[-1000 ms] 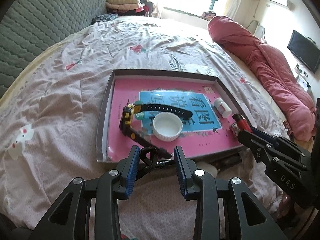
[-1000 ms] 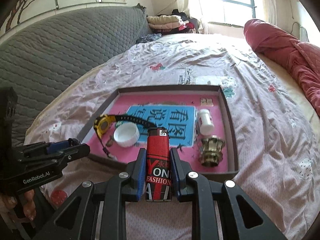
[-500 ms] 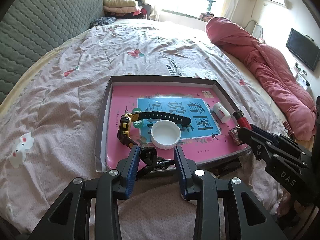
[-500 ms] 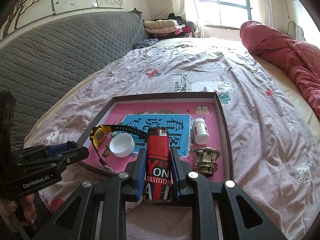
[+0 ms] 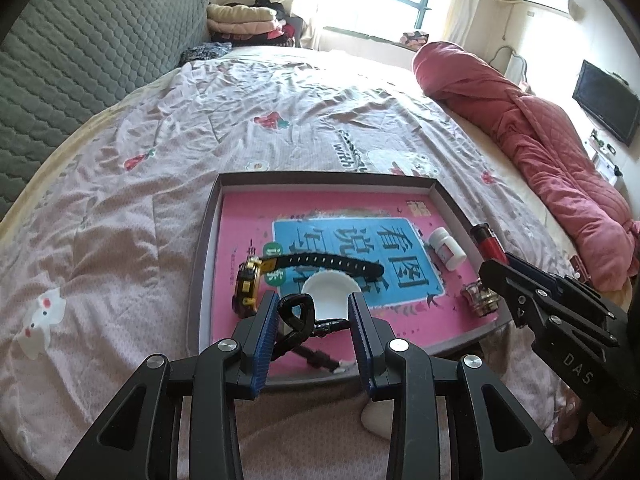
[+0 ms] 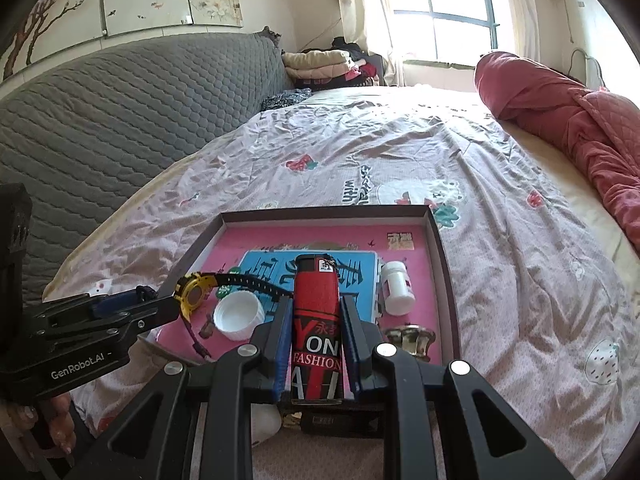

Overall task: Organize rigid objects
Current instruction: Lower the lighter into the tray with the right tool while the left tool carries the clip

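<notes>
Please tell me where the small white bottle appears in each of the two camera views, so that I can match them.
Left wrist view: the white bottle lies right of centre, near the tray's right wall.
Right wrist view: the white bottle lies just right of the held red lighter.
Shared landmark: the blue panel with large characters, directly left of it.

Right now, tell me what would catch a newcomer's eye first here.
The red lighter clamped upright in the right gripper, just above the near edge of the tray. Then the tray's bright pink and blue lining on the bed, holding a yellow watch, a white cap and a small white bottle. A red quilt lies bundled at far right.
</notes>
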The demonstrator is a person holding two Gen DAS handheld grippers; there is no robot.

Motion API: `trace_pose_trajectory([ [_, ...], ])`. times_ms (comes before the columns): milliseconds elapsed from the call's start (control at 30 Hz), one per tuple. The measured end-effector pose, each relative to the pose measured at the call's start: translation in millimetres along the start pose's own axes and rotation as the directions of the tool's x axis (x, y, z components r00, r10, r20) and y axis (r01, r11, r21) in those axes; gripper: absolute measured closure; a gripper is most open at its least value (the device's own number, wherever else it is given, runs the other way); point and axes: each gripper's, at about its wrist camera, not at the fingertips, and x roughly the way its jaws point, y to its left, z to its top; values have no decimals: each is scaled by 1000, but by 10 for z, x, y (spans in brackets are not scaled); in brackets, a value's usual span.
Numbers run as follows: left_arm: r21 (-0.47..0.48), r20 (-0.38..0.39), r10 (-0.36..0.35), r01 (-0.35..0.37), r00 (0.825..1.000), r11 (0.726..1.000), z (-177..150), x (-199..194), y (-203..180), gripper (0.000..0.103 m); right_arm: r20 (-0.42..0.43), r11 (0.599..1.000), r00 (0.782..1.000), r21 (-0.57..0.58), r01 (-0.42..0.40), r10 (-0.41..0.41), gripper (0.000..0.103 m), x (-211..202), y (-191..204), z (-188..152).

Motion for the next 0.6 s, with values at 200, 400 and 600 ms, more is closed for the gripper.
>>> trace_pose_trajectory([
  [200,6,3,-1,1,1000,1000,69,77,-17,67,32,1000,999,10,5,-6,79,16,-39,79],
  [400,17,2,-4,4,1000,1000,133,165,-61,67,62,1000,998,5,-10,10,79,22,-29,173],
  [600,20,5,-3,3,1000,1000,210,248,-78,67,80,1000,997,4,-12,12,79,59,-23,236],
])
